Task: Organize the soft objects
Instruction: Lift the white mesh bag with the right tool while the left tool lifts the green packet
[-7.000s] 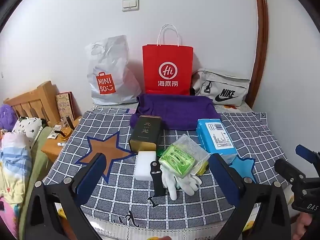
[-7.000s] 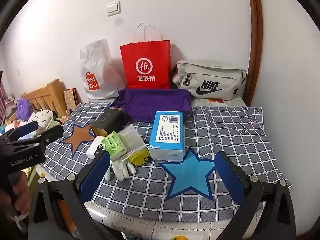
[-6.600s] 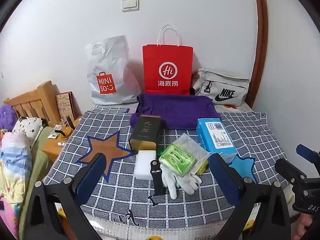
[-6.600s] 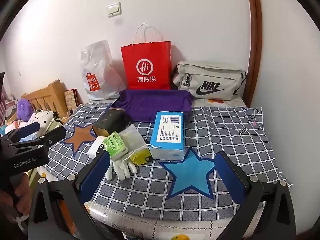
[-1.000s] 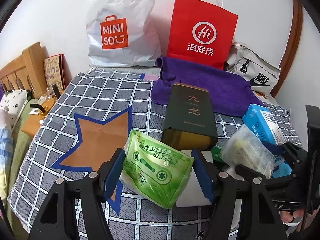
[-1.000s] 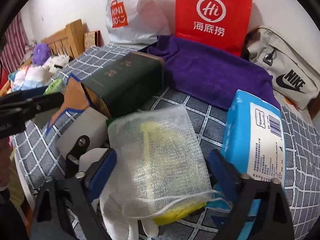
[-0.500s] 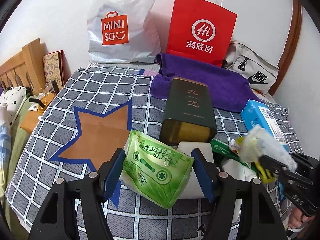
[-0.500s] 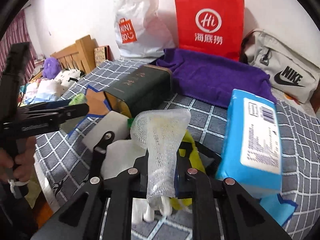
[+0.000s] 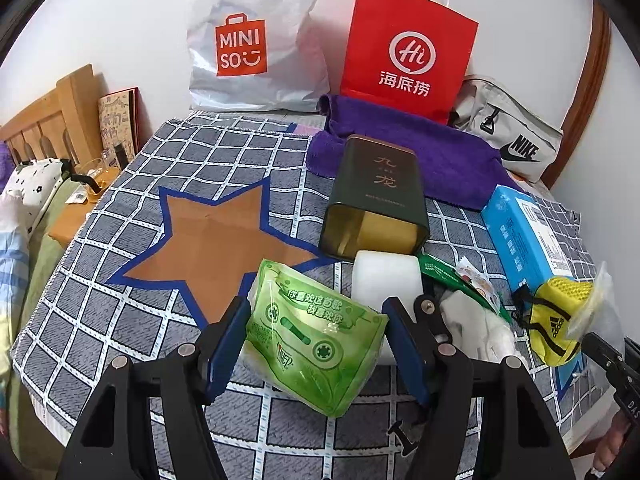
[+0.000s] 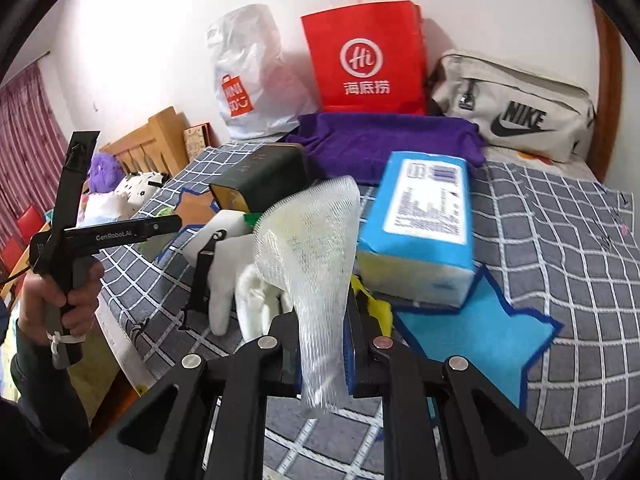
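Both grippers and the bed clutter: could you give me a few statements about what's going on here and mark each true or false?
1. The left gripper clamps the green tissue pack. True.
2. The right gripper is open and holds nothing. False: it pinches the white mesh bag.
3. The dark tin lies on its side. True.
4. The blue box sits on the purple towel. False: it rests on the checked cloth.

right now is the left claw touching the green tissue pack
Touching. The left wrist view shows both blue pads of the left claw pressed against the sides of the green plastic tissue pack, no gap either side.
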Action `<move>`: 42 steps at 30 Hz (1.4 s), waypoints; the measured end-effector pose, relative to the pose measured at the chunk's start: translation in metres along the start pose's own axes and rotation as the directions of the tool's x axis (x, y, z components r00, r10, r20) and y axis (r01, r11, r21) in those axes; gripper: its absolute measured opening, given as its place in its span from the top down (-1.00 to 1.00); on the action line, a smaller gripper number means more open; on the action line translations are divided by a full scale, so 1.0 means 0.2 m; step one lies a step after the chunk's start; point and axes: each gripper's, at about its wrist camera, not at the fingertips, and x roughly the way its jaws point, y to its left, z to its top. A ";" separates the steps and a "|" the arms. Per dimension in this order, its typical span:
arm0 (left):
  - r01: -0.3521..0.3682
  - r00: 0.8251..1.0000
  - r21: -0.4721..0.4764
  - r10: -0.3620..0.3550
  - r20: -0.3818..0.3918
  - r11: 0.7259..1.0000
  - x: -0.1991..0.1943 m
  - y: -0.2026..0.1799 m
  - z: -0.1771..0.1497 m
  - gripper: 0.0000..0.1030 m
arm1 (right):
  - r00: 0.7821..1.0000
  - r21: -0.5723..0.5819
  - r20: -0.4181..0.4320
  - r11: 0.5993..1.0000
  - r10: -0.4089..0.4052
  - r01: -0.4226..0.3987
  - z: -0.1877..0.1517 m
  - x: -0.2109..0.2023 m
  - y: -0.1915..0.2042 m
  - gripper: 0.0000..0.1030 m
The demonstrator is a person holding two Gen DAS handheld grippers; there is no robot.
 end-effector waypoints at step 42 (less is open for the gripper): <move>0.007 1.000 0.042 -0.008 0.017 0.999 -0.11 -0.09 0.05 -0.28 | 0.994 0.072 -0.087 0.995 -0.067 0.073 -0.08 -0.04 -0.14 0.81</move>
